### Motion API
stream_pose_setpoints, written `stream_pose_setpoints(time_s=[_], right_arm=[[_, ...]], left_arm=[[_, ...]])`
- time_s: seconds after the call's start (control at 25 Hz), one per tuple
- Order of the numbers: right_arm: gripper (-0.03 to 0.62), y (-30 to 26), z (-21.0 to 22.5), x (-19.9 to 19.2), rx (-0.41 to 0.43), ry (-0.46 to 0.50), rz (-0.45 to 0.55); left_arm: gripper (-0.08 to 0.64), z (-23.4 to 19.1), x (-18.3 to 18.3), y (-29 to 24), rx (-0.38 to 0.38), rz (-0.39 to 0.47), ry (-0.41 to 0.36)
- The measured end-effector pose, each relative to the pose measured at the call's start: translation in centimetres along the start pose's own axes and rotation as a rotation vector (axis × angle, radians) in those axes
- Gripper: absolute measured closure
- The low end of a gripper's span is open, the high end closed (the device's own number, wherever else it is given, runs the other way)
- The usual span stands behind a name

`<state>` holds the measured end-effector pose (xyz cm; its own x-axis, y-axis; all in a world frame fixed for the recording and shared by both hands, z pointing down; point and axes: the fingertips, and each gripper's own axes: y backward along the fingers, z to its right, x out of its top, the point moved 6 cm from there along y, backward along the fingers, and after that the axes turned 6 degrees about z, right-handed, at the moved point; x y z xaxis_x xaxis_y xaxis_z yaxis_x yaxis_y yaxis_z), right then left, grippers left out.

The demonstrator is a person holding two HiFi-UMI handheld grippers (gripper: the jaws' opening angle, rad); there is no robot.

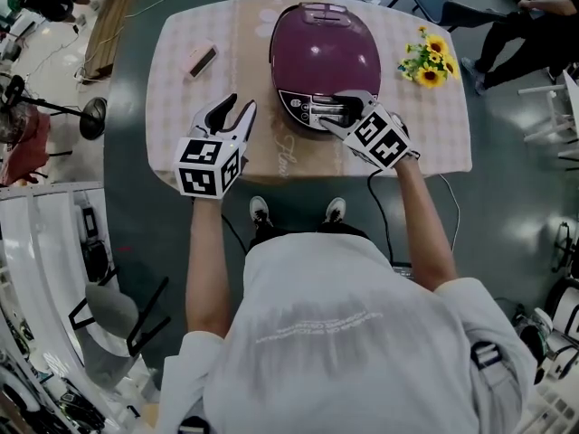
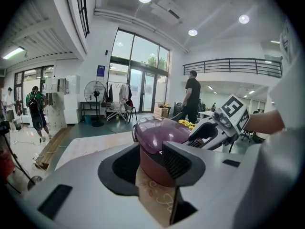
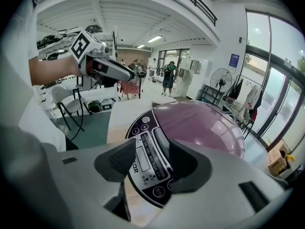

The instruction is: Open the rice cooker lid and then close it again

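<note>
A purple rice cooker (image 1: 324,52) stands on the table with its lid down. Its dark control panel (image 1: 308,107) faces me. My right gripper (image 1: 339,116) rests at that panel; in the right gripper view its jaws (image 3: 150,161) stand open astride the panel (image 3: 143,128), the pads clear of it. To the left of the cooker, my left gripper (image 1: 237,116) hovers over the table near the front edge. It is open with nothing between its fingers (image 2: 151,163), and the cooker (image 2: 159,132) shows beyond them.
The table (image 1: 181,89) has a pale checked cloth. A small pink and black object (image 1: 201,60) lies at its left, yellow flowers (image 1: 427,61) at its right. A cord hangs off the front edge. A person (image 1: 534,34) is at far right, a chair (image 1: 118,315) at near left.
</note>
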<state>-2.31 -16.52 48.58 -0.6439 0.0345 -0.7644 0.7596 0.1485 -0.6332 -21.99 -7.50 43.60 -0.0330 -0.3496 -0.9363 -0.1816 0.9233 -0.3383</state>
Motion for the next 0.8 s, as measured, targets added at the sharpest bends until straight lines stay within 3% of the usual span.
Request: stream_pose_setpoints(time_s=[0.8], right_arm=[[0.350, 0.1, -0.5, -0.2, -0.009, -0.047, 0.021]], left_arm=[[0.400, 1.1, 0.2, -0.8, -0.043, -0.005, -0.011]])
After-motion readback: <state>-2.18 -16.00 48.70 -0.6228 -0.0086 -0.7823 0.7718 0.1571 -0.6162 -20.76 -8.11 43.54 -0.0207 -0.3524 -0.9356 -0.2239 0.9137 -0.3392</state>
